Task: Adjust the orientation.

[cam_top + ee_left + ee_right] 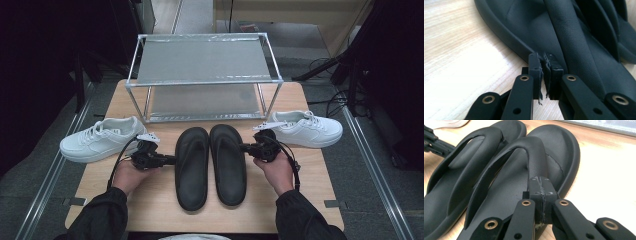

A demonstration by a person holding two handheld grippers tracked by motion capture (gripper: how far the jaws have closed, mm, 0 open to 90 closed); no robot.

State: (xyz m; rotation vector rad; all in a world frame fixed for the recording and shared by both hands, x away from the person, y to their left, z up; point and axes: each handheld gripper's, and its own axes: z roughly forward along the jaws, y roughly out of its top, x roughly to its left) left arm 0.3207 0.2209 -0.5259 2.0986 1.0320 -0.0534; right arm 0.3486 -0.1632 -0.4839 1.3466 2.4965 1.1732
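Observation:
Two black flip-flop sandals lie side by side mid-table, the left sandal (pixel 191 170) and the right sandal (pixel 228 167). My left gripper (pixel 171 160) is shut, its tips against the outer rim of the left sandal (pixel 579 50). In the left gripper view the left gripper (pixel 544 62) shows frayed pad lining squeezed between its jaws and nothing else. My right gripper (pixel 244 147) is shut at the outer edge of the right sandal. In the right gripper view the right gripper (pixel 541 182) has its jaws pressed together just in front of that right sandal's strap (pixel 534 152).
A white sneaker (pixel 100 140) lies at the left and another white sneaker (pixel 305 129) at the right. A two-tier metal rack (pixel 202 60) stands at the back of the wooden table (pixel 300 175). Floor rails and cables run beside the table.

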